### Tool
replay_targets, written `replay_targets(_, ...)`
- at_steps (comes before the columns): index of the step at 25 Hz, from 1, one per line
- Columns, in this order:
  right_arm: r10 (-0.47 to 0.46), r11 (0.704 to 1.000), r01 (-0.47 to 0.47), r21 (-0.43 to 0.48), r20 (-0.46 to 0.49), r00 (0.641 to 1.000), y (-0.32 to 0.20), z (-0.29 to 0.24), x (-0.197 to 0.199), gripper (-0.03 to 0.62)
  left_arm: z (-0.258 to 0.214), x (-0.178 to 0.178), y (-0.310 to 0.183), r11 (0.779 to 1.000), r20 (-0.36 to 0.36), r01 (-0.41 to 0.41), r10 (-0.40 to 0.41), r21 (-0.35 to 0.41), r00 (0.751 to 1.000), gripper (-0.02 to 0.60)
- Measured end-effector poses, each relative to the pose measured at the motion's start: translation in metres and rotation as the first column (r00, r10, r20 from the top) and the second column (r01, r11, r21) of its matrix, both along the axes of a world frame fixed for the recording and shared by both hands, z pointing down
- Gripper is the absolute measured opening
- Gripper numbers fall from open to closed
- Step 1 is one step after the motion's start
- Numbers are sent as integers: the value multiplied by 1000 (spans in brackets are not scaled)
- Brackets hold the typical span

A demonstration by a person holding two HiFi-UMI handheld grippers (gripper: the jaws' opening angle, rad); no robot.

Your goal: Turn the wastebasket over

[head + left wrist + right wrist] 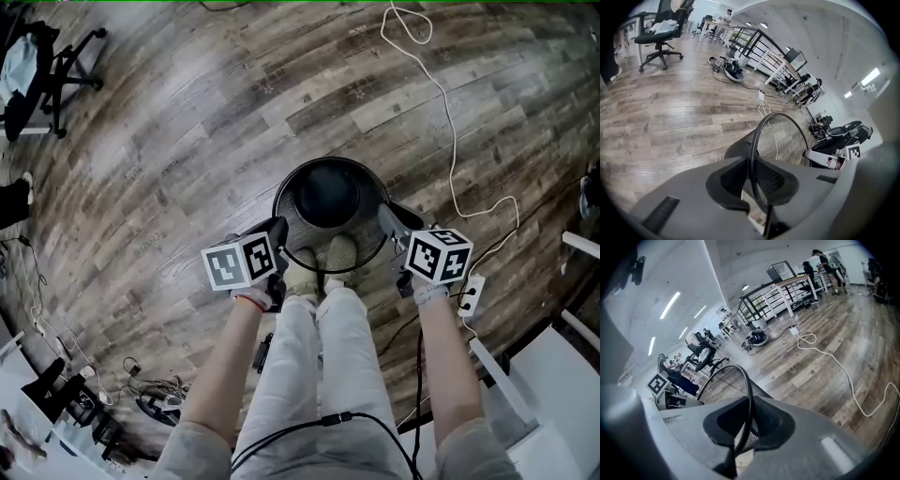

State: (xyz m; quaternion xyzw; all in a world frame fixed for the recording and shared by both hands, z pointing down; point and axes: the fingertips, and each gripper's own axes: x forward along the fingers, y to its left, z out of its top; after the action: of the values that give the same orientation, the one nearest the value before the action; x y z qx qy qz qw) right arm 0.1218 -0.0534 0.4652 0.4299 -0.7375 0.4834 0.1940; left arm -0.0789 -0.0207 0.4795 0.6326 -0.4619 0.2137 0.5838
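Open-plan office: swivel chairs, long desks, monitor, strip lights.

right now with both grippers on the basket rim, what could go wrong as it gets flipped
1. The left gripper and right gripper each pinch only the thin wire rim of the mesh wastebasket; turning it could let the rim twist or slip free.
2. The person's shoes sit under the near rim, so a dropped basket may land on them.
3. The white cable lies close by on the floor and could snag.
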Motion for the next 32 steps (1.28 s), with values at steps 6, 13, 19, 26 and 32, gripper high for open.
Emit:
replay_targets(6, 21, 999, -22, 45, 8, 1000, -7, -48, -1, 32, -41, -1, -10, 999, -26, -13, 14, 32, 1000, 38)
replay_targets(13, 62, 995, -63, 73, 24, 998, 8, -99, -7, 32, -90, -8, -4, 998, -27, -34, 36, 58, 999, 38)
replay_targets(19, 84, 994, -86, 73, 29, 996, 18, -145, -12, 32, -138, -14, 1, 997, -27, -44, 46, 66, 999, 38)
replay_targets(26, 93, 989, -95, 109, 28, 995, 27, -206, -15, 34, -193, -17, 11, 996, -52, -40, 45, 81, 998, 38)
replay_targets(32, 104, 987, -108, 123, 37, 994, 28, -252, -15, 34, -239, -16, 9, 992, -77, -82, 90, 101, 993, 41)
